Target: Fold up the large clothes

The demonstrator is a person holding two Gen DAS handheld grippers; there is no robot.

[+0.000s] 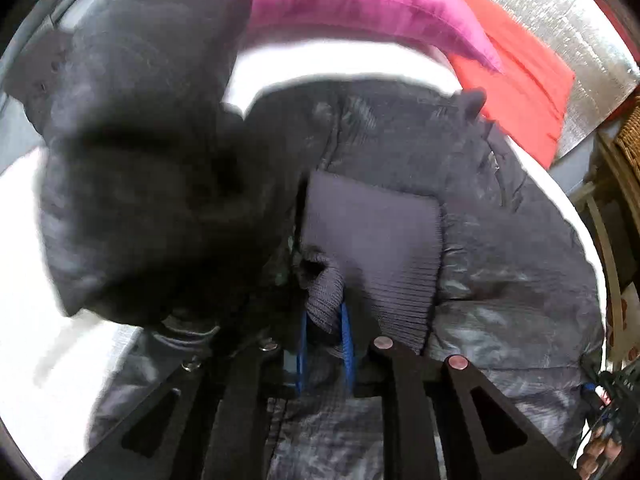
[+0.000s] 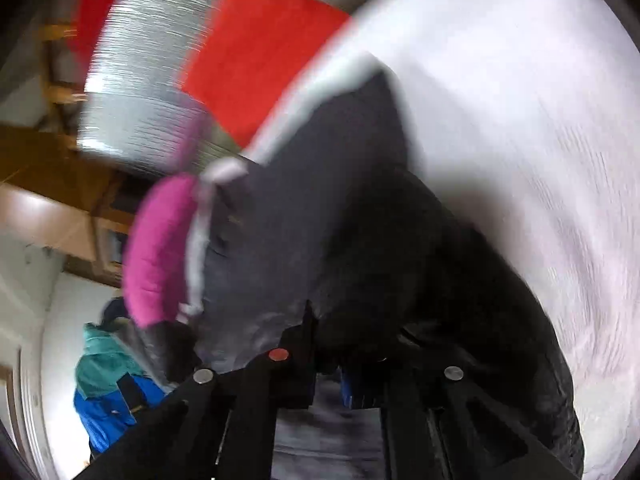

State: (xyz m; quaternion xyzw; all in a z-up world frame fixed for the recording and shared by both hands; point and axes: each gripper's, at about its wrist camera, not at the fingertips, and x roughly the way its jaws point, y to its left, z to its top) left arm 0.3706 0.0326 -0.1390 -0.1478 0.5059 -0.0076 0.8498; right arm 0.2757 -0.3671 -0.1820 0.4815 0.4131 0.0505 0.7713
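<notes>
A large dark grey padded jacket (image 1: 500,240) lies spread on a white sheet (image 1: 32,280). Its ribbed knit cuff (image 1: 372,248) bunches between the blue pads of my left gripper (image 1: 325,340), which is shut on it. A lifted, blurred fold of the jacket (image 1: 140,160) hangs at the left. In the right wrist view the same jacket (image 2: 320,220) drapes over my right gripper (image 2: 326,360), whose narrow jaws pinch dark fabric; the tips are mostly hidden under it.
A pink garment (image 1: 360,4) and a red one (image 1: 520,92) lie at the far side, by a silver mat (image 1: 560,12). A wicker basket (image 1: 630,132) stands at the right edge. A teal and blue garment (image 2: 108,380) lies on the floor beyond the white sheet (image 2: 520,120).
</notes>
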